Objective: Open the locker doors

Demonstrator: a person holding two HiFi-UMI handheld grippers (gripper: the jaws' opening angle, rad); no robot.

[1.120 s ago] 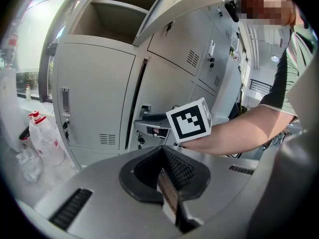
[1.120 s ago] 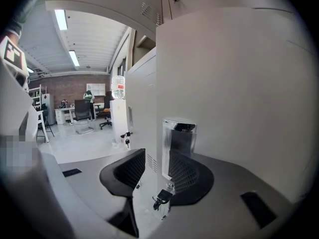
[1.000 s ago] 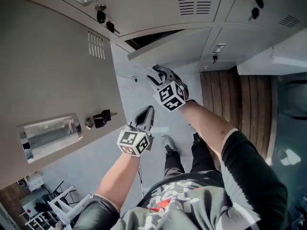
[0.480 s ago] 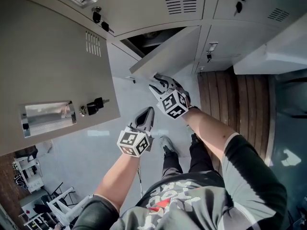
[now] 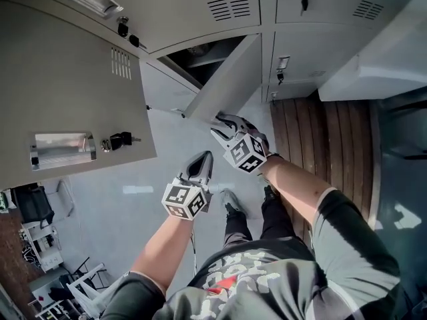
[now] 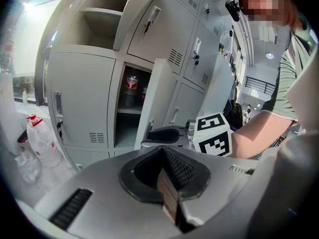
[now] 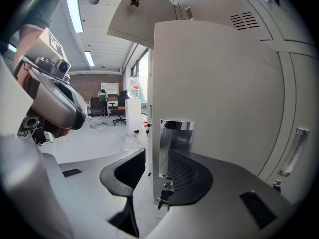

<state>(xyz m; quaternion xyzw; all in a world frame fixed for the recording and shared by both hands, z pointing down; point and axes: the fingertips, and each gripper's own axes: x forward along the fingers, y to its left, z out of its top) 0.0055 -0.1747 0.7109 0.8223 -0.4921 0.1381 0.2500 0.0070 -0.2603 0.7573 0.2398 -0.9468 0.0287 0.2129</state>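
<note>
Grey lockers fill the top of the head view. My right gripper (image 5: 222,120) is shut on the free edge of a lower locker door (image 5: 228,79), which stands part open over a dark compartment (image 5: 200,53). In the right gripper view the door's edge (image 7: 149,108) runs between the jaws of that gripper (image 7: 154,178), with the chrome handle (image 7: 174,146) and a key (image 7: 163,195) against the far pad. My left gripper (image 5: 203,159) hangs shut and empty below it, its tip (image 6: 162,156) pointing at the same door (image 6: 159,96).
A large locker door (image 5: 67,79) with a chrome handle (image 5: 60,151) and a key (image 5: 119,141) stands open at left. A wooden slatted bench (image 5: 327,145) lies at right. A bottle (image 6: 130,89) stands inside the opened locker; plastic bottles (image 6: 42,138) lie by the lockers.
The lower door has swung further open, and my right gripper has come down and to the right with it. The left gripper has stayed where it was.
</note>
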